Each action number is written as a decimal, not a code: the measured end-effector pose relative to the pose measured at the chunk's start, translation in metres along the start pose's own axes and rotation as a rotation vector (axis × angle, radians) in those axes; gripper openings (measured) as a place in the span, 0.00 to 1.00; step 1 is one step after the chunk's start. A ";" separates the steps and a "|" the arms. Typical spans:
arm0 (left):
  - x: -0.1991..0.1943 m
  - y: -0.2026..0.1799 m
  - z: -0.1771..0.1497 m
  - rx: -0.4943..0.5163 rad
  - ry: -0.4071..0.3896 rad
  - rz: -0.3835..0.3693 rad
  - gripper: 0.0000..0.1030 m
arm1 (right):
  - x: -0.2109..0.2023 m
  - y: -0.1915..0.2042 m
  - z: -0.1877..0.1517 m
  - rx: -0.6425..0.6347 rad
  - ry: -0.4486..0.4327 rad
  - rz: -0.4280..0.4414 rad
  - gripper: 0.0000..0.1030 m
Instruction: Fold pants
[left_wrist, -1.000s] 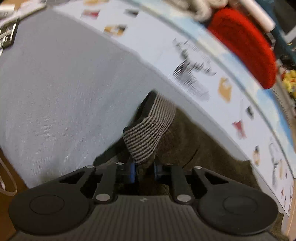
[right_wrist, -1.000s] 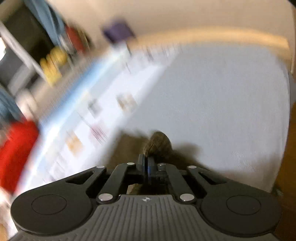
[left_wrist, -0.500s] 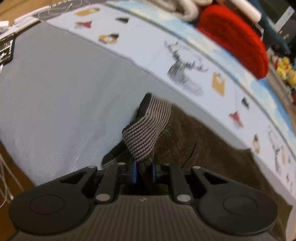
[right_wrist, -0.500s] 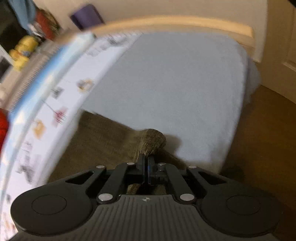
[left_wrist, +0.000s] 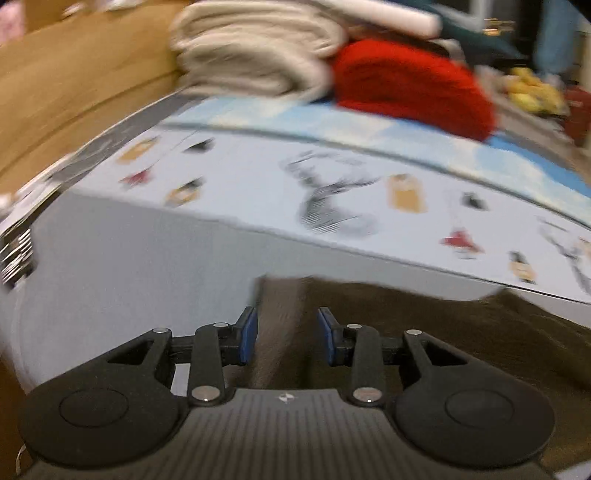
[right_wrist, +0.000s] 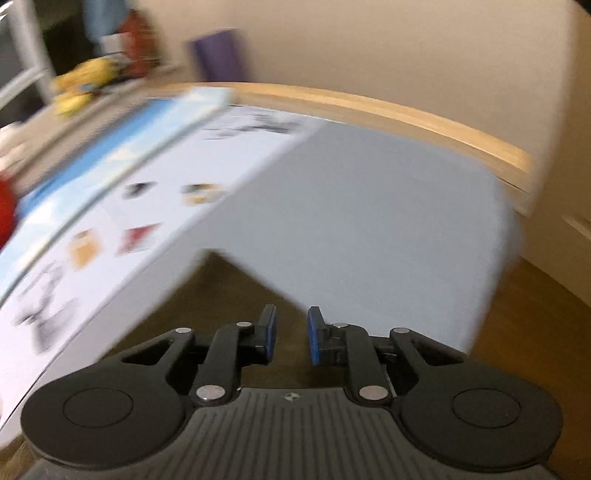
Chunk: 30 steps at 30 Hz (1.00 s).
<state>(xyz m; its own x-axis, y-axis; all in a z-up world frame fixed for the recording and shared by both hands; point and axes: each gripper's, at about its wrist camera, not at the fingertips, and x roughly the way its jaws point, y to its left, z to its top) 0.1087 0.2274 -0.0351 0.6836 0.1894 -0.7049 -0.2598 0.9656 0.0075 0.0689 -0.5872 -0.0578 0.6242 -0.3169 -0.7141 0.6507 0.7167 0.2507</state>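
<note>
Below both parted, empty grippers, left gripper (left_wrist: 286, 334) and right gripper (right_wrist: 290, 334), the olive-brown corduroy pants (left_wrist: 424, 332) toward 6 o'clock on the pale grey bedsheet (right_wrist: 369, 221) could spring unfolded, being unpinned.

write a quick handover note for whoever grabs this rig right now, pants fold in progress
Left tool: open, holding nothing, low over the striped waistband end of the olive pants.
Right tool: open, empty, over the other end of the pants.
Pants lie on the grey bed sheet, beside the printed blanket; both views are motion-blurred.
Done: pants laid down and let go.
Left: check the edges line up, then make the next fold. How many folds are in already cannot be told from here.
</note>
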 end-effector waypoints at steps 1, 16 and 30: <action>0.002 -0.005 0.000 0.017 0.010 -0.035 0.38 | 0.003 0.010 -0.002 -0.029 0.024 0.062 0.23; 0.073 -0.020 -0.007 0.018 0.338 -0.066 0.55 | 0.082 0.076 0.016 0.075 0.218 0.203 0.44; 0.087 -0.051 0.001 0.107 0.312 -0.071 0.55 | 0.149 0.124 0.021 0.047 0.273 -0.030 0.05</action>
<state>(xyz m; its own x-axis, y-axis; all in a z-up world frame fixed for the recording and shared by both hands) 0.1821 0.1953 -0.0963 0.4509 0.0736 -0.8895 -0.1346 0.9908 0.0138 0.2518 -0.5586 -0.1188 0.4690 -0.1541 -0.8697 0.6905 0.6780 0.2522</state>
